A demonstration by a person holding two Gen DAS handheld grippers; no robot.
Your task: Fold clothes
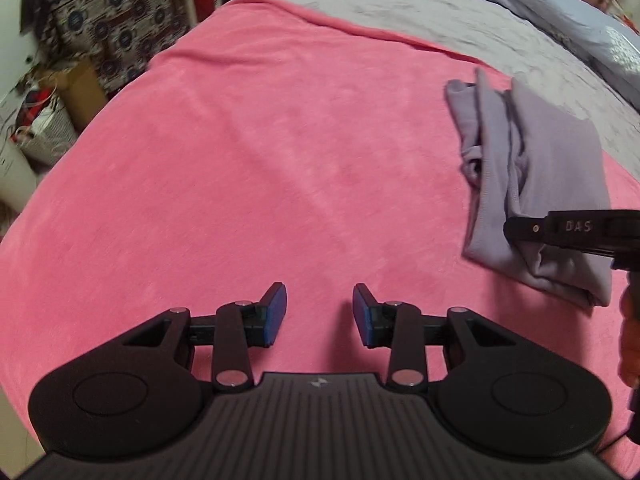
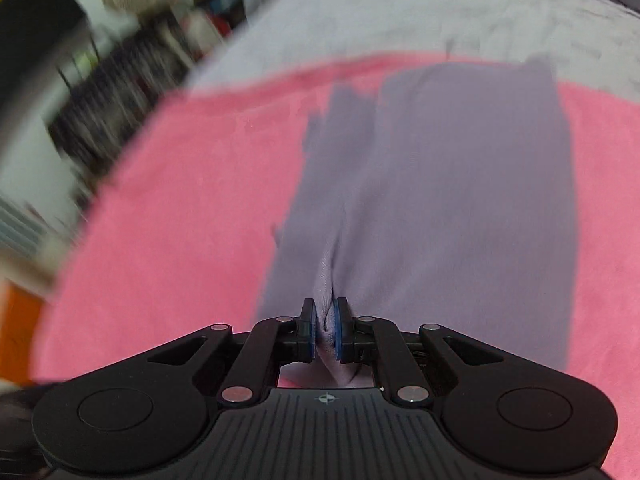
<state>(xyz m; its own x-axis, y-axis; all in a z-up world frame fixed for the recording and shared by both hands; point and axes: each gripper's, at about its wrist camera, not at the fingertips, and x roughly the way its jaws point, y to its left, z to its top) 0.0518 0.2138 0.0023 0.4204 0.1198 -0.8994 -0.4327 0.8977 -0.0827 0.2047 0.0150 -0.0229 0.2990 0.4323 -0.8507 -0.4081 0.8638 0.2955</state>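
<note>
Left wrist view: the left tongs (image 1: 320, 312) stand apart with nothing between the blue pads, over bare pink blanket (image 1: 248, 168) on the bed. The lilac garment (image 1: 536, 184), folded into a long bundle, lies well off to the right, its long axis running away from the camera. The right tongs (image 1: 516, 229) reach in from the right edge onto its near end, so the right hand is plainly nearer.

Right wrist view: the right tongs (image 2: 325, 328) are clamped on a pinched ridge of the garment (image 2: 440, 200) at its near edge. The cloth stretches straight ahead along the tongs' line toward the grey sheet (image 2: 400, 24). It looks soft, matte and thin, with a crease rising from the grip. The picture is blurred.
</note>
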